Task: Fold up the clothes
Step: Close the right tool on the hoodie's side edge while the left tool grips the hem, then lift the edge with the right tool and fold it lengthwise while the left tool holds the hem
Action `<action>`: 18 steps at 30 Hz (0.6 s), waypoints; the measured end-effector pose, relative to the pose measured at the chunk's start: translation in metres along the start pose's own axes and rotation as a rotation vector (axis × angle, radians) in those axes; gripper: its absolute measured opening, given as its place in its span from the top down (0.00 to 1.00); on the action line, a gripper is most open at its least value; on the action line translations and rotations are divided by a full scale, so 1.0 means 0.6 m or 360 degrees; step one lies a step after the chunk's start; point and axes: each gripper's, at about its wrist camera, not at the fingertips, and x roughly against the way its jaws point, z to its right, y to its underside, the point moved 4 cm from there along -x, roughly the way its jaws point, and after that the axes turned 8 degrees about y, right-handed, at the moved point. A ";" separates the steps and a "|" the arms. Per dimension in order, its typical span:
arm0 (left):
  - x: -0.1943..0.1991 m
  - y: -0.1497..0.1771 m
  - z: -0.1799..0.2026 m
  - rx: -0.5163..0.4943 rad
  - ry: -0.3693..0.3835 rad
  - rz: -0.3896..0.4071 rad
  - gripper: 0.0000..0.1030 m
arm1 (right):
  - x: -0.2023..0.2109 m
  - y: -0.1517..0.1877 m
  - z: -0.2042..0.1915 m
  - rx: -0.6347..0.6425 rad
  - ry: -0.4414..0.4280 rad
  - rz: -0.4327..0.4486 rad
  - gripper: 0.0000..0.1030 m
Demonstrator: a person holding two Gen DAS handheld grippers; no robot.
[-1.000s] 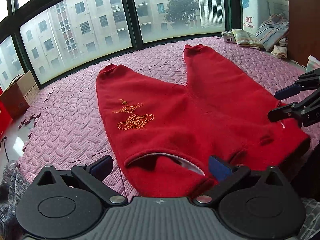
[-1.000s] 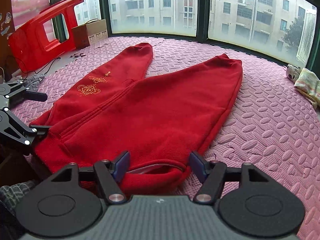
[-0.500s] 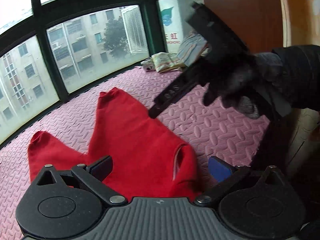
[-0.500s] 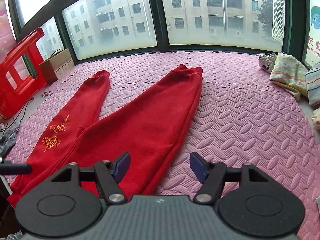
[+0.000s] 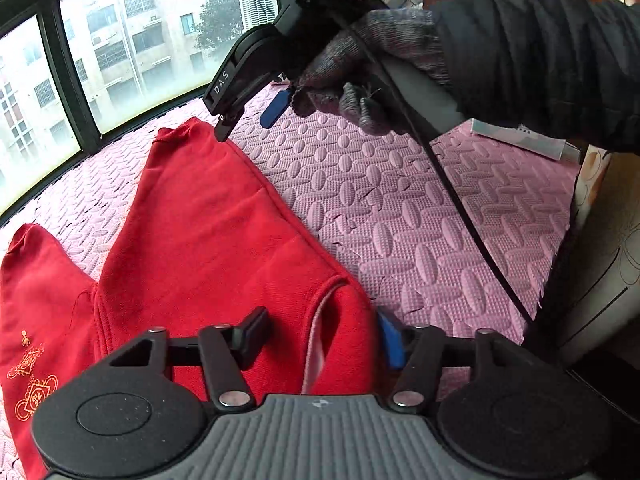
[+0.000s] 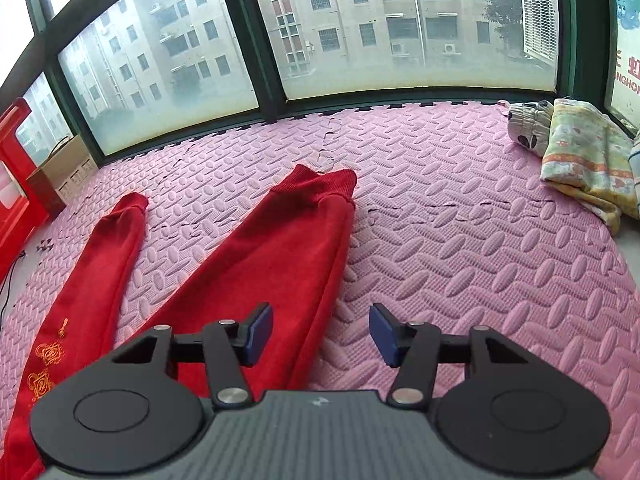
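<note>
Red trousers [image 5: 208, 240] with gold embroidery [image 5: 32, 384] lie flat on the pink foam mat [image 5: 400, 208], legs pointing toward the window. My left gripper [image 5: 323, 340] is open, low over the waistband's right corner, and the fabric edge lies between its fingers. In the left wrist view a gloved hand [image 5: 360, 64] holds my right gripper [image 5: 246, 120] above the mat, beside the right leg. It is open. The right wrist view shows the right gripper [image 6: 320, 334] over the outer edge of the right trouser leg [image 6: 280, 248]. The other leg [image 6: 100, 260] lies left.
Folded clothes [image 6: 580, 160] are piled at the mat's far right by the window. A red plastic chair [image 6: 16, 184] and a cardboard box [image 6: 60, 168] stand off the mat at left. A cabinet [image 5: 600, 260] rises at the mat's right edge.
My left gripper swung right, from the waistband's middle to its right corner. My right gripper rose and moved forward along the right leg. Both stayed open.
</note>
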 end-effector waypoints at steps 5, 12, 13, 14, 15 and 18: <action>0.030 -0.009 -0.049 0.0250 0.0185 0.0040 0.80 | -0.070 -0.041 0.005 -0.0085 0.0016 -0.0039 0.54; 0.085 -0.010 -0.110 0.0516 0.0328 0.0189 0.83 | -0.124 -0.078 -0.011 -0.0182 0.0036 -0.0040 0.86; 0.092 -0.008 -0.118 0.0546 0.0347 0.0211 0.83 | -0.121 -0.083 -0.017 -0.0181 0.0040 -0.0031 0.89; 0.098 -0.005 -0.126 0.0579 0.0364 0.0230 0.84 | -0.118 -0.089 -0.023 -0.0180 0.0044 -0.0021 0.90; 0.105 -0.002 -0.135 0.0613 0.0375 0.0246 0.84 | -0.115 -0.095 -0.030 -0.0179 0.0048 -0.0011 0.90; 0.130 0.014 -0.158 0.0737 0.0419 0.0316 0.85 | -0.107 -0.112 -0.048 -0.0177 0.0059 0.0019 0.91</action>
